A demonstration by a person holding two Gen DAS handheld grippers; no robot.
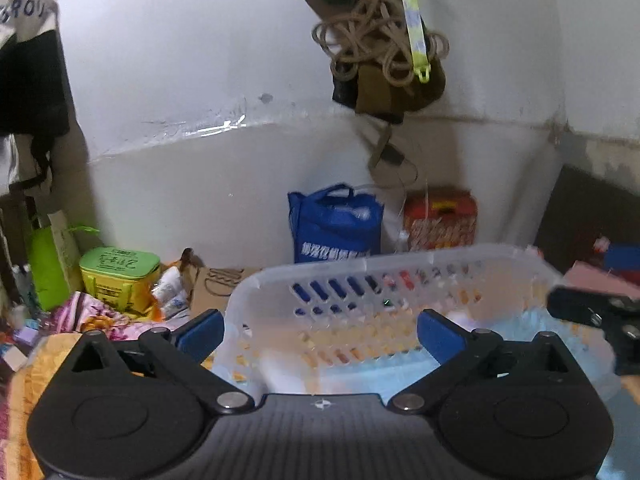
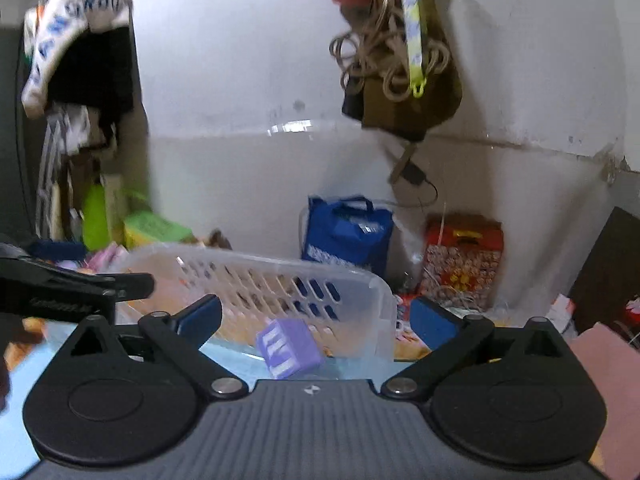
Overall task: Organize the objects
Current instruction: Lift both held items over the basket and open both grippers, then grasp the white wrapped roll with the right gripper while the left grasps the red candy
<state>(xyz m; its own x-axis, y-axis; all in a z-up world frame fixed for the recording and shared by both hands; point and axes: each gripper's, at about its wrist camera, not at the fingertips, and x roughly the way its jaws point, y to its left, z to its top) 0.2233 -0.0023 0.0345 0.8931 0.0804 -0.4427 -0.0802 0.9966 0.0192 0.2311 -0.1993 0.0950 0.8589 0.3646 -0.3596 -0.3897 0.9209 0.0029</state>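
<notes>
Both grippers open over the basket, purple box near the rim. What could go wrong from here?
1. The purple box lies tilted by the basket wall; a closing grip may skid off it.
2. The left gripper crowds the right gripper; they could collide.
3. The basket looks light; a nudge may shift it.

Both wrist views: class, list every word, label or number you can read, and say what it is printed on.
"GROU": blue letters on the white hanging cloth; the right wrist view shows about "AMGROU", partly folded.
Blue fabric tote bag: white print, blurred, unreadable.
Green-lidded yellow box: dark lid print, unreadable.
Purple cube box: white marks, unreadable.
Red patterned gift box: yellow label, unreadable.
</notes>
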